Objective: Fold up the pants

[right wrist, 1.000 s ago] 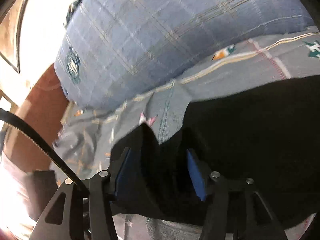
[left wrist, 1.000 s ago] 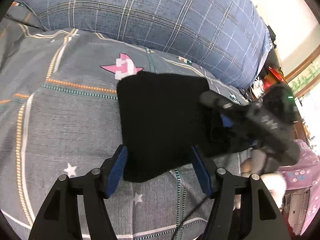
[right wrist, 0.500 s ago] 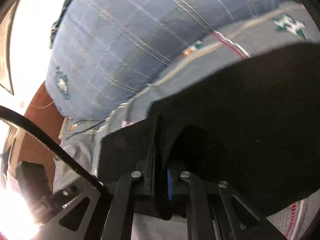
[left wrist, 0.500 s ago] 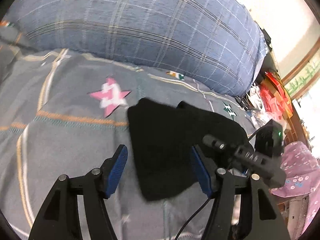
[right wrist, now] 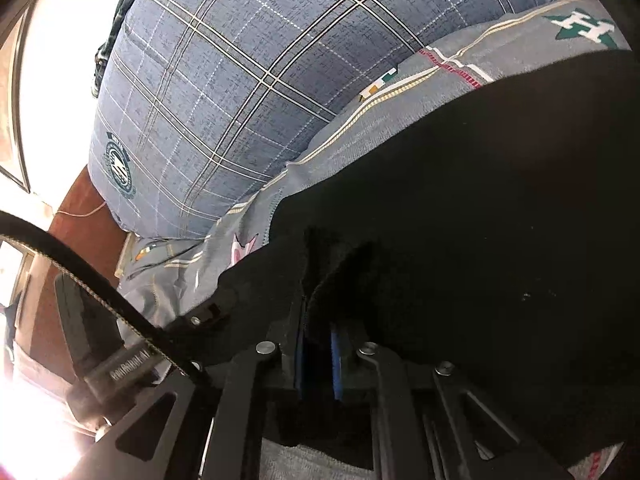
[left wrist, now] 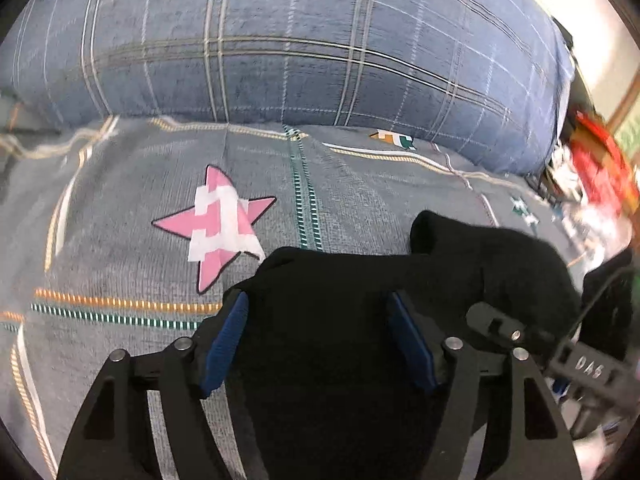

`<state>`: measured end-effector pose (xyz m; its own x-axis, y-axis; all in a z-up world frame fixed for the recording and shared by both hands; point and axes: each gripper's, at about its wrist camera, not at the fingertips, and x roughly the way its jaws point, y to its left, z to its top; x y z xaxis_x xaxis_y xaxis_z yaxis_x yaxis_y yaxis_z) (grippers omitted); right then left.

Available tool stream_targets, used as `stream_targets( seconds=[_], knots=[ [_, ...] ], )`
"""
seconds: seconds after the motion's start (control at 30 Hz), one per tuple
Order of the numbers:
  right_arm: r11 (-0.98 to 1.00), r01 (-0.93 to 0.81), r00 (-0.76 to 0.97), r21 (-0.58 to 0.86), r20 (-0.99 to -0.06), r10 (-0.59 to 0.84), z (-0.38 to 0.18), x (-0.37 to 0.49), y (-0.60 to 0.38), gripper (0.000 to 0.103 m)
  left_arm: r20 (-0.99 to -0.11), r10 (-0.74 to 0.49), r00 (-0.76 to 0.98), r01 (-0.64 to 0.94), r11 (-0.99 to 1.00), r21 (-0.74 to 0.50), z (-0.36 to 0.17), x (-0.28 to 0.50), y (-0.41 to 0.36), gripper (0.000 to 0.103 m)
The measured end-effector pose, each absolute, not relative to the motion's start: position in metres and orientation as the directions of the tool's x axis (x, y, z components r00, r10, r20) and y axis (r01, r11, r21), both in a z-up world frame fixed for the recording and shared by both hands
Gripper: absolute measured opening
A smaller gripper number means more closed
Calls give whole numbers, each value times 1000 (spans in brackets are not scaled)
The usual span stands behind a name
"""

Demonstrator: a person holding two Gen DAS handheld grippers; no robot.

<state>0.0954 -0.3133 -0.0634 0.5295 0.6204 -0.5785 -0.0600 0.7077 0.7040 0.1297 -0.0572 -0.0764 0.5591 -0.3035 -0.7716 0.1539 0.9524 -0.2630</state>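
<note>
The black pants (left wrist: 500,264) lie bunched on the grey bedsheet (left wrist: 340,184). My left gripper (left wrist: 316,320) sits low over their near corner. Its jaws are opening, and the cloth lies between the blue pads (left wrist: 224,340) without being pinched. In the right wrist view the pants (right wrist: 480,200) fill the right half. My right gripper (right wrist: 318,320) is shut on a raised fold of them. The right gripper's black tip (left wrist: 496,324) shows at the pants' right side in the left wrist view. The left gripper's body (right wrist: 120,368) appears low on the left in the right wrist view.
A big blue plaid quilt (left wrist: 300,52) is piled along the far side of the bed (right wrist: 240,80). A pink star print (left wrist: 224,224) lies left of the pants. Red clutter (left wrist: 600,176) stands beyond the bed's right edge. A black strap (right wrist: 60,256) crosses the right wrist view.
The right gripper closed on a fold of the pants. The left gripper slid over the pants' corner, so cloth now lies between its fingers, and its jaws spread a little wider.
</note>
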Motion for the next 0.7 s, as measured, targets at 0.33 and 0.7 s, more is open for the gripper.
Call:
stream_targets(
  seconds=[0.33, 0.7],
  knots=[
    [679, -67, 558, 731, -537, 633, -52, 82, -326, 24, -855, -354, 379, 56, 931, -360, -73, 127, -33, 89],
    [611, 60, 760, 789, -433, 485, -36, -33, -443, 47, -810, -444, 384, 335, 884, -326, 12, 95, -97, 85]
  ],
)
